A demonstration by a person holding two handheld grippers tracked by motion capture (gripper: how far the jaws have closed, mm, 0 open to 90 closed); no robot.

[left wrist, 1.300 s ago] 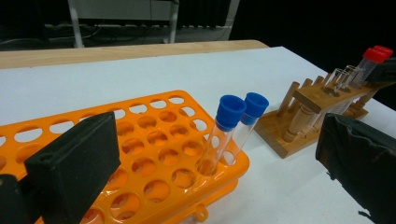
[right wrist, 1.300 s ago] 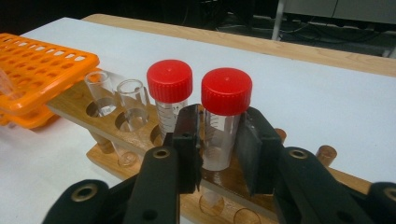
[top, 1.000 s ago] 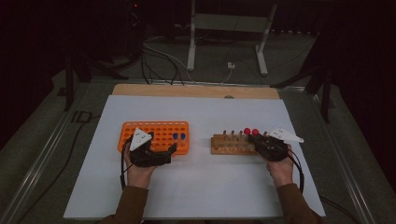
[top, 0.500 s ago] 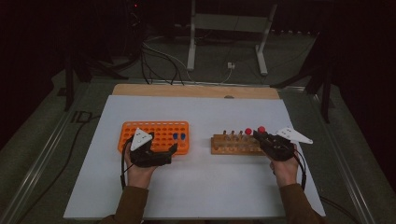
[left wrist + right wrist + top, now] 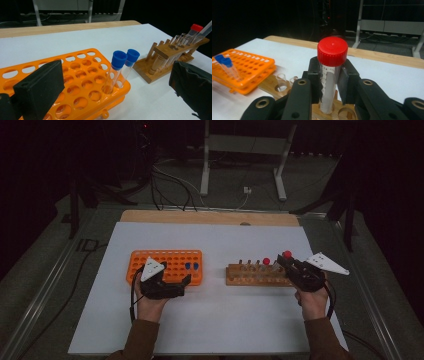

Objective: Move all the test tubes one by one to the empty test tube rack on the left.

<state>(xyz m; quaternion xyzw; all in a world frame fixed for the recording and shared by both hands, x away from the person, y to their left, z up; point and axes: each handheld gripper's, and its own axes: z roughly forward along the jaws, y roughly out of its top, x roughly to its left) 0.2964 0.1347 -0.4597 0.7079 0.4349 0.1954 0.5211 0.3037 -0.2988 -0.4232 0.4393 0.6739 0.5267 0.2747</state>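
My right gripper point(image 5: 331, 83) is shut on a clear tube with a red cap point(image 5: 332, 51), which stands upright with its lower end in a hole of the wooden rack point(image 5: 274, 87). From above, that gripper point(image 5: 286, 265) is at the right end of the wooden rack point(image 5: 250, 279), and the held tube's red cap point(image 5: 287, 254) sits higher than a second red-capped tube point(image 5: 266, 261) left in the rack. My left gripper point(image 5: 175, 281) rests open at the near edge of the orange rack point(image 5: 160, 260). Two blue-capped tubes point(image 5: 117, 60) stand in the orange rack point(image 5: 82, 72) ahead of its wide-apart jaws.
Several clear uncapped tubes point(image 5: 248, 265) stand in the wooden rack. Both racks sit on a white sheet point(image 5: 215, 315) over a wooden table. Dark floor, cables and a metal stand point(image 5: 240, 150) lie beyond the table's far edge.
The right gripper has risen and drifted right with the red-capped tube, lifting its cap above the other red cap. The left hand has stayed put.
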